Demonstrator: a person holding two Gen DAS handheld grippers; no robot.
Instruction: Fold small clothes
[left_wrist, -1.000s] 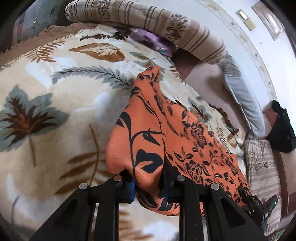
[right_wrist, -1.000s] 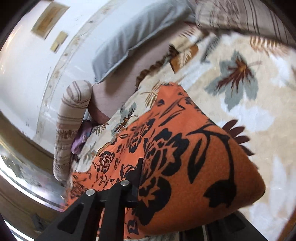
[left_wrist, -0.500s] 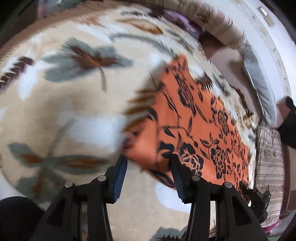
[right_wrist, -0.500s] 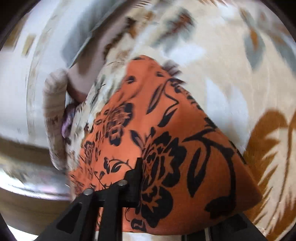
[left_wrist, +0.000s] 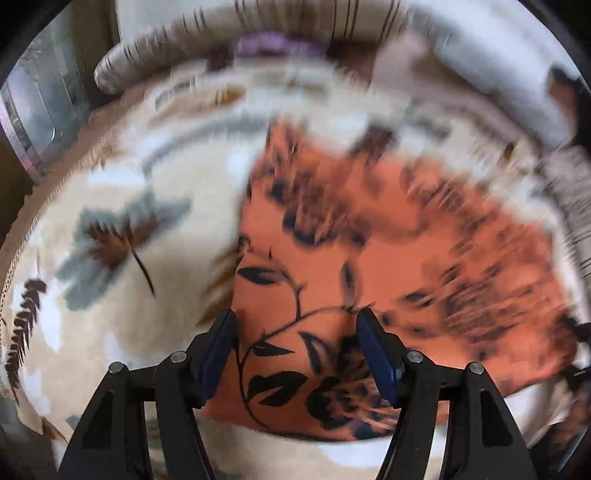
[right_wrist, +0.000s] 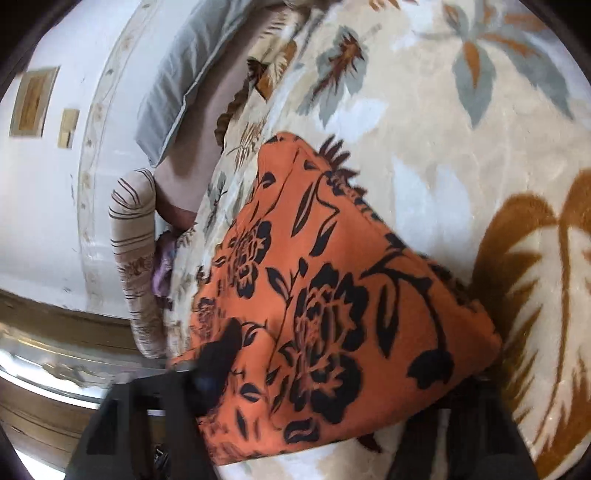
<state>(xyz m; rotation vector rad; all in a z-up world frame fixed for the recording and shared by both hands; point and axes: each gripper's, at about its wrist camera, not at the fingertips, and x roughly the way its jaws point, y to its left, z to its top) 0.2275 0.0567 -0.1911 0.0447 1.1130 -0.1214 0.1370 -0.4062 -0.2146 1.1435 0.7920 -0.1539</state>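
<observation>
On the leaf-patterned blanket (right_wrist: 480, 122) the orange floral garment (right_wrist: 332, 295) lies doubled over, so the step in hand looks like letting go after a fold. The left gripper (left_wrist: 297, 354) is opening, its blue pads clear of the cloth beneath. The right gripper (right_wrist: 332, 402) is opening too, cloth draped between its fingers. A second ago both pinched the lifted edge. Next likely calls for withdrawing without dragging, then regripping for another fold.

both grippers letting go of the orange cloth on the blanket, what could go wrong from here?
1. Right gripper jaws are opening with the orange floral cloth draped over its fingers; pulling back could drag the fold open.
2. Left gripper jaws are opening astride the cloth's corner; a pad may snag it.
3. The plush leaf-print blanket may let edges shift.
</observation>
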